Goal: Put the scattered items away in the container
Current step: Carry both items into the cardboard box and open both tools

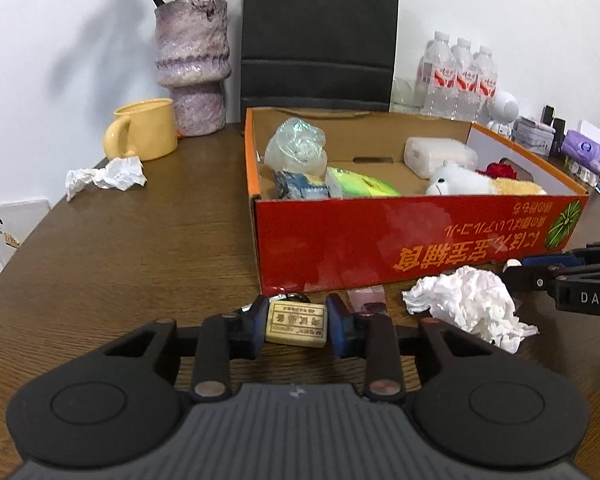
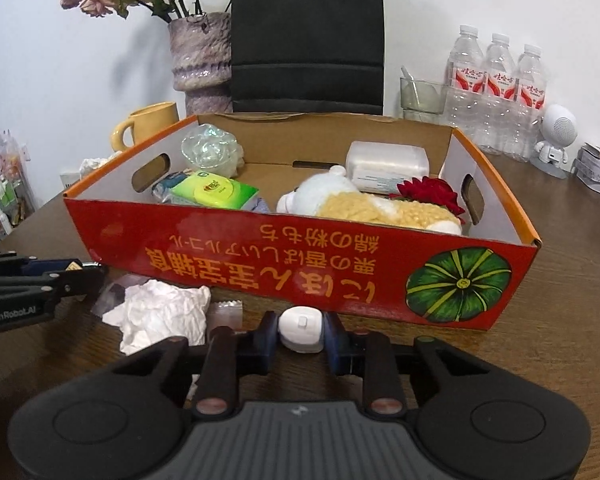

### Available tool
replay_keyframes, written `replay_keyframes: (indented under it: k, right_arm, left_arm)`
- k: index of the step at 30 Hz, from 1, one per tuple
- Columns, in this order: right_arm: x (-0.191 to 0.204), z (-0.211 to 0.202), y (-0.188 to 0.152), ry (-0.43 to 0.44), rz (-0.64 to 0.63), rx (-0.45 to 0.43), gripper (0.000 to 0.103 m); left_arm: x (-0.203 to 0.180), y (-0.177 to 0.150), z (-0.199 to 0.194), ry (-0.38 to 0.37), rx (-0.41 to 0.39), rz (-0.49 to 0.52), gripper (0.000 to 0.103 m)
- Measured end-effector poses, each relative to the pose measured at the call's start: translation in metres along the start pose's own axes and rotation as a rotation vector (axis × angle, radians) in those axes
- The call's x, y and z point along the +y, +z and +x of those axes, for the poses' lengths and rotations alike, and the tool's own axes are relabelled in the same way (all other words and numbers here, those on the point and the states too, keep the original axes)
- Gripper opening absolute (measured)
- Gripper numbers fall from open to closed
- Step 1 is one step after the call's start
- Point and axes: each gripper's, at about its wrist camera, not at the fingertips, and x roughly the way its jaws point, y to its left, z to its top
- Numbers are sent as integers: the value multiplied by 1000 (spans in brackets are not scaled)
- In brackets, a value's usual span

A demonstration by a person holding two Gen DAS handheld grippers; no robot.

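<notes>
The red cardboard box [image 1: 400,236] stands on the brown table and also shows in the right wrist view [image 2: 260,268]. It holds a plush toy [image 2: 364,204], a green tissue pack [image 2: 216,192], a crumpled plastic bottle [image 1: 298,146], a clear plastic case [image 2: 384,164] and a red flower [image 2: 432,194]. My left gripper [image 1: 296,326] is shut on a beige eraser [image 1: 296,324] just in front of the box. My right gripper [image 2: 302,330] is shut on a small white object [image 2: 302,328] at the box's front wall. A crumpled tissue [image 1: 468,306] lies between the grippers.
Another crumpled tissue [image 1: 108,176] lies by a yellow mug [image 1: 148,130] and a purple vase [image 1: 192,68]. A black bag [image 1: 320,36] stands behind the box. Water bottles [image 2: 496,92], a glass [image 2: 420,94] and a white figurine [image 2: 556,140] stand back right. A small pinkish packet [image 1: 368,298] lies by the box.
</notes>
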Motion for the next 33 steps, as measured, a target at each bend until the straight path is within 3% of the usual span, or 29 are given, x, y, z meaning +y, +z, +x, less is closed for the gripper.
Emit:
replay_keyframes:
  k: [13,21,27,33]
  right_arm:
    - [-11,-40,-1,38,38,-90,24]
    - [-26,-79,37,61,28,-225,24]
    - [-32,-67,78,40,42,-279,24]
    - [-37,-17,97,13,58,-228,24]
  left_arm:
    - [-9,-2,-38,-24,-91,-30,31]
    - [-13,48,-58,-125,-191,-64,31]
    - [-26,94,-36,-133,-246,-86,31]
    - [-34,114,20,-86,-200,-119,31]
